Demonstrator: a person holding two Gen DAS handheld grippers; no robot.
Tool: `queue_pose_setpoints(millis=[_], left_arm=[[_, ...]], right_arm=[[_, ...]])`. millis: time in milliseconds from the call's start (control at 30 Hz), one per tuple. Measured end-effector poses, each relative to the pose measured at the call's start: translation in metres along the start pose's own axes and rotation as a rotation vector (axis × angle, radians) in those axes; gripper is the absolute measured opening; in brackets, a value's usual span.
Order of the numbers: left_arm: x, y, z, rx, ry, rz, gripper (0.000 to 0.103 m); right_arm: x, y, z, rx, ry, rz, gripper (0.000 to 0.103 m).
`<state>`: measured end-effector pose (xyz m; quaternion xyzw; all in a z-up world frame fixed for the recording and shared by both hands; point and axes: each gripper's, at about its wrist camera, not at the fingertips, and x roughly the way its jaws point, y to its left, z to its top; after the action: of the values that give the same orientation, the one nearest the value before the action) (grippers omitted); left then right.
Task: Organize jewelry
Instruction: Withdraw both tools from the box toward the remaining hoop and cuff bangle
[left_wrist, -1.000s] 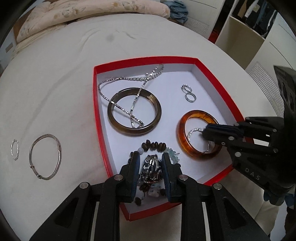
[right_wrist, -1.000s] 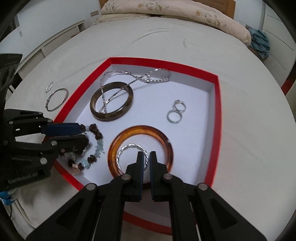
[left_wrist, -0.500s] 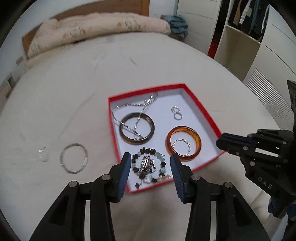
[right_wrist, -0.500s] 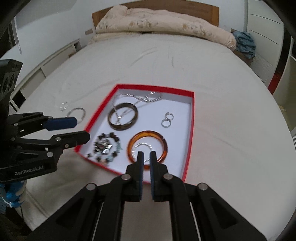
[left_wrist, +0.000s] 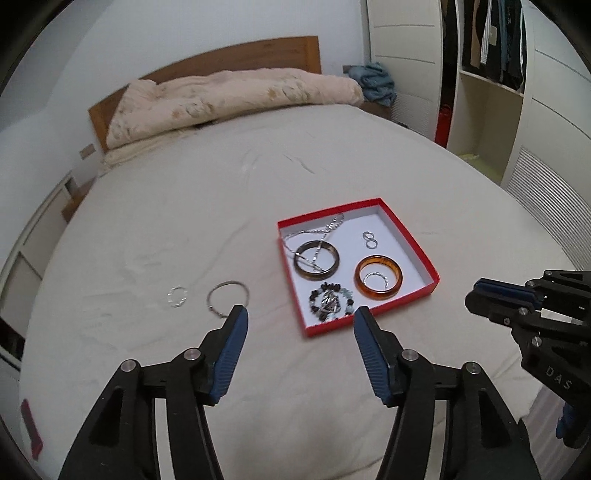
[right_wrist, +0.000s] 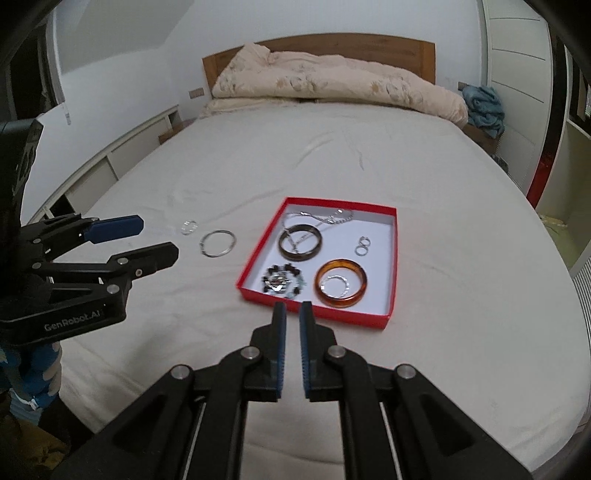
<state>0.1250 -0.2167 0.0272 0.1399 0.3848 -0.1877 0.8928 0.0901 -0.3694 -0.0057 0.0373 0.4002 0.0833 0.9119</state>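
Note:
A red box (left_wrist: 410, 232) (right_wrist: 258, 247) lies on the bed. It holds a dark bangle (left_wrist: 316, 255), an amber bangle (left_wrist: 378, 277) with a silver ring inside it, a bead bracelet (left_wrist: 330, 302), a silver chain (left_wrist: 325, 227) and two small rings (left_wrist: 369, 239). A thin silver bangle (left_wrist: 227, 293) (right_wrist: 217, 242) and a small clear ring (left_wrist: 177, 296) (right_wrist: 188, 226) lie on the sheet left of the box. My left gripper (left_wrist: 299, 317) is open and empty, held above the bed before the box. My right gripper (right_wrist: 291, 310) is nearly shut and empty, just short of the box's near edge.
The bed sheet (left_wrist: 184, 221) spreads wide around the box. A folded quilt (left_wrist: 229, 96) lies at the headboard. A wardrobe with shelves (left_wrist: 491, 85) stands to the right. Low white cabinets (right_wrist: 110, 158) run along the left.
Both grippers have pulled up and back from the box. The left one let go of the bead bracelet and opened wide. The silver ring now lies inside the amber bangle.

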Motion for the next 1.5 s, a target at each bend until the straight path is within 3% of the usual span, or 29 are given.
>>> queue_pose_setpoints(millis=[100,467,867,1500], left_arm=[[-0.021,0.002,-0.007,0.003,-0.017,0.028,0.062],[-0.077,0.013,-0.029,-0.013,-0.067,0.083,0.063],[-0.107,0.034,-0.054,-0.06,-0.093,0.118,0.064],[-0.104,0.075,-0.072,-0.15,-0.072,0.165,0.065]], right_arm=[[-0.015,0.012,-0.004,-0.001,-0.028,0.012,0.031],[-0.054,0.047,-0.014,-0.024,-0.084,0.043,0.031],[-0.073,0.078,-0.019,-0.062,-0.107,0.052,0.031],[-0.047,0.118,-0.01,-0.129,-0.054,0.091,0.031]])
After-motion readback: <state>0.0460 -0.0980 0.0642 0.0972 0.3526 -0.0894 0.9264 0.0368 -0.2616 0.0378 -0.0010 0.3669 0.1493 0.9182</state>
